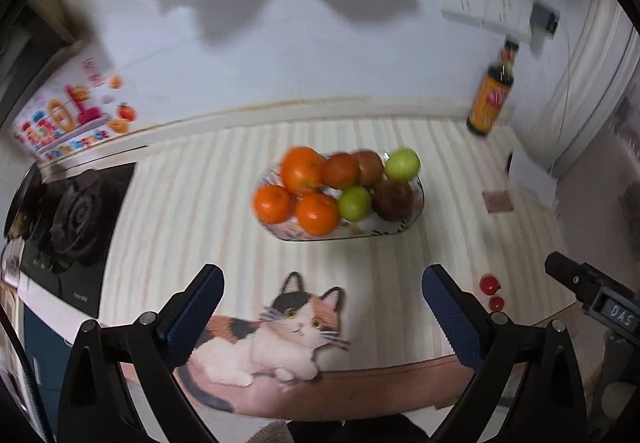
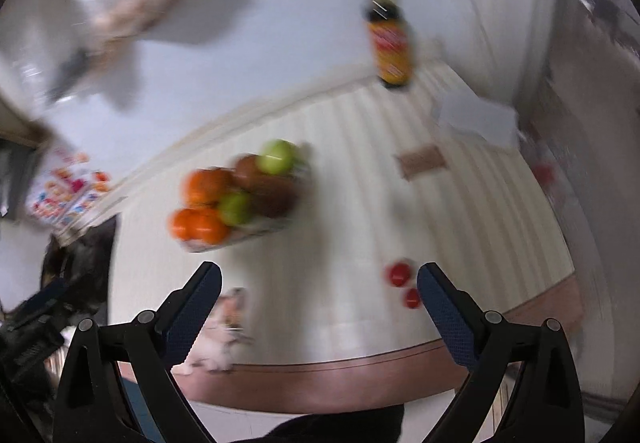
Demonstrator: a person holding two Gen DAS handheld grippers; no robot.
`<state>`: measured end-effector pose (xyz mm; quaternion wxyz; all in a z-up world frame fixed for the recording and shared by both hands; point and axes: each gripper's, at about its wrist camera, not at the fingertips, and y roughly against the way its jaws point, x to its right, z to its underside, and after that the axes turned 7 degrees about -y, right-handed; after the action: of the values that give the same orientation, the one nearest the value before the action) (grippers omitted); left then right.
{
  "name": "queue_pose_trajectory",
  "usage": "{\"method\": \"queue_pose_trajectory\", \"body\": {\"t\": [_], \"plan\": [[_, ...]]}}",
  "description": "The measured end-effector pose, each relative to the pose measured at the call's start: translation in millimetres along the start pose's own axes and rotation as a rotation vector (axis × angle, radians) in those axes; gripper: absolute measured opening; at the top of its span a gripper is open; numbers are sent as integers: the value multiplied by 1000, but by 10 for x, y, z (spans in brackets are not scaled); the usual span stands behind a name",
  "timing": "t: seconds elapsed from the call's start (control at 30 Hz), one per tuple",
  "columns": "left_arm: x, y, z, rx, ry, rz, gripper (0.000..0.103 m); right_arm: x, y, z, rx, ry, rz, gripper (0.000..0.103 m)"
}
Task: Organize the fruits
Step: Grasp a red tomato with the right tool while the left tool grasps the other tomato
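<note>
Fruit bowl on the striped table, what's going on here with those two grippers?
A person holds two grippers over the table, both open and empty. The left gripper hangs above the cat picture, facing the glass bowl piled with oranges, green fruit and darker fruit. The right gripper is beside two small red fruits lying loose on the tablecloth. Nothing is picked up yet.

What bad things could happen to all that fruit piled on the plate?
The plate is heaped: oranges sit on top of each other, and one hangs over the rim, so a bump from the open left gripper might roll fruit off. The two small red fruits lie near the table edge, beside the open right gripper; a nudge could knock them off. The sauce bottle could tip if hit.
</note>
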<state>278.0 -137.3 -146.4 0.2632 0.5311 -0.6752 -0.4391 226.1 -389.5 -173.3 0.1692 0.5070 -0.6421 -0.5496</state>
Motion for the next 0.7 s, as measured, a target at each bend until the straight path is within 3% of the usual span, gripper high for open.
{"method": "queue_pose_trajectory", "body": {"t": [0.17,0.23,0.27,0.37,0.47,0.57,0.7], "plan": [[531,-638,-203,-127,-103,21,102,637,-768,-14,-124,-54,64,97],[737,-855,-241,-169,-144,20,102,778,-1023,44,-172,-61,65,84],[825,-955,-258,-190,-163,22,102,839,-1133,87,-197,-62,67,72],[1060,-1228,-261,-260,-202,44,102,985,-1448,223,-261,-67,65,64],[1252,-1443,-239,-321,-235,71,102,1047,-1594,315,-279,-52,56,48],[1452,-1610,-206,-388,-247,139,102,1028,-1565,355,-232,11,59,27],[1707,-1752,-200,-431,-259,205,102,1180,-1457,324,-208,-10,41,27]]}}
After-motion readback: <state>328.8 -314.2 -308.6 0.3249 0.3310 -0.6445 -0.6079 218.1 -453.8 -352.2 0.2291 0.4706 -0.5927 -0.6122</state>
